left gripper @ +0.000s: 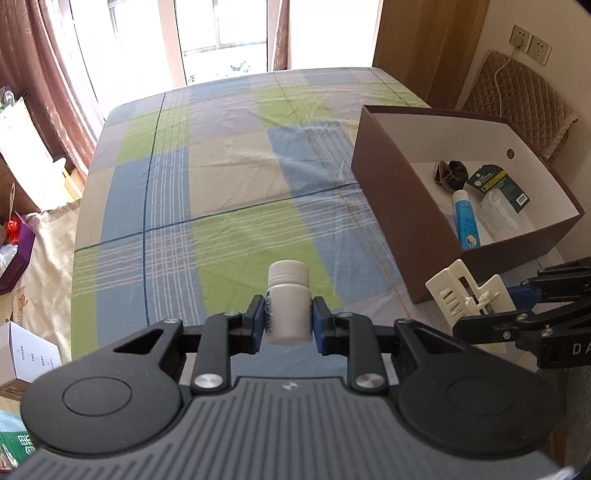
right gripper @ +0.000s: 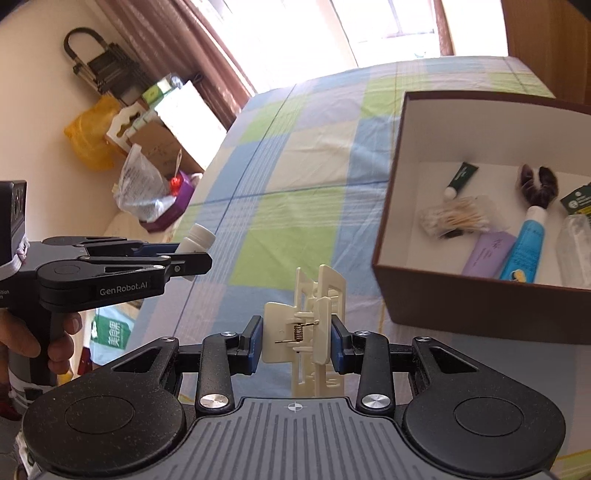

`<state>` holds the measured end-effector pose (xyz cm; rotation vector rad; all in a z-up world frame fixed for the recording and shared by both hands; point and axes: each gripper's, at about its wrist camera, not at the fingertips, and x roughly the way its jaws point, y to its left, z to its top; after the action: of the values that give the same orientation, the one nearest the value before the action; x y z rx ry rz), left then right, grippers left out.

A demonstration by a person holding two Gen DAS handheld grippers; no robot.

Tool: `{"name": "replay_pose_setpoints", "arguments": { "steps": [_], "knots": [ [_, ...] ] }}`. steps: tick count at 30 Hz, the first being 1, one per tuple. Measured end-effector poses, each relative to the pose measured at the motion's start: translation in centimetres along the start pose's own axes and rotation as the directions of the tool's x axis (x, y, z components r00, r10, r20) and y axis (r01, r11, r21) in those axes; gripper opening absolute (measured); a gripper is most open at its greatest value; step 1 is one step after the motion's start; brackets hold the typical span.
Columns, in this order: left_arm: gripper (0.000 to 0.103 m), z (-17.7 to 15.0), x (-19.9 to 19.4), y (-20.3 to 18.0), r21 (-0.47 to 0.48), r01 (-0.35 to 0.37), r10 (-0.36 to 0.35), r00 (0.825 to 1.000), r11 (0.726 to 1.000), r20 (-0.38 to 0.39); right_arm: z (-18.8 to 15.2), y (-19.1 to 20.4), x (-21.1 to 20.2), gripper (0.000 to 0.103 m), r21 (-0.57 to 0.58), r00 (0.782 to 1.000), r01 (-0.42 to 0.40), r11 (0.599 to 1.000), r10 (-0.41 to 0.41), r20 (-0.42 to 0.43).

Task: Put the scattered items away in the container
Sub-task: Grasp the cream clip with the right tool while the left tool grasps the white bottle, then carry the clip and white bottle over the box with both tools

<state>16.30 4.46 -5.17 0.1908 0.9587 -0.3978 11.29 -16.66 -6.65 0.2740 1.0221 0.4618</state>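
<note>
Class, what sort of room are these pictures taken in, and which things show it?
Probably a home bedroom: a bed under a checked sheet, curtains beside a bright window, and wall sockets.

The bed sheet (left gripper: 229,177) is showing a plaid of blue, green and beige blocks crossed by thin white and dark blue lines. The box (right gripper: 402,155) at 3 o'clock is wearing brown outside and white inside. The bottle (left gripper: 289,306) is looking white (its label printed in blue), while the hair clip (right gripper: 314,325) is showing cream. Both tools, left tool (left gripper: 288,325) and right tool (right gripper: 296,343), are showing black with blue pads (left gripper: 258,325). Inside the box, a tube (right gripper: 524,247) is gleaming bright blue beside a lilac one (right gripper: 487,254).
</note>
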Motion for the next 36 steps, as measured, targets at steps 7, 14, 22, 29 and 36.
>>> {"name": "replay_pose_setpoints", "arguments": {
  "steps": [7, 14, 22, 29, 36],
  "knots": [
    [0.022, 2.3, -0.8, -3.1, 0.033, 0.012, -0.013, 0.999, 0.999, 0.036, 1.5, -1.6, -4.0, 0.039, 0.028, 0.997, 0.007, 1.0, -0.01, 0.078],
    [0.022, 5.0, -0.6, -6.9, 0.082, 0.047, -0.053, 0.996, 0.995, 0.069, 3.0, -4.0, -7.5, 0.039, 0.045, 0.986, 0.039, 0.998, -0.045, 0.161],
    [0.022, 7.8, 0.0, -10.8, 0.131, 0.085, -0.097, 0.991, 0.988, 0.091, 4.3, -7.0, -10.7, 0.039, 0.06, 0.969, 0.083, 0.995, -0.095, 0.227],
    [0.022, 9.2, 1.0, -13.0, 0.155, 0.109, -0.124, 0.988, 0.982, 0.088, 4.9, -9.2, -12.0, 0.039, 0.068, 0.959, 0.12, 0.99, -0.133, 0.25],
    [0.022, 9.9, 1.9, -14.4, 0.173, 0.127, -0.142, 0.987, 0.977, 0.079, 5.6, -11.9, -13.0, 0.039, 0.088, 0.948, 0.154, 0.984, -0.172, 0.268]
  ]
}}
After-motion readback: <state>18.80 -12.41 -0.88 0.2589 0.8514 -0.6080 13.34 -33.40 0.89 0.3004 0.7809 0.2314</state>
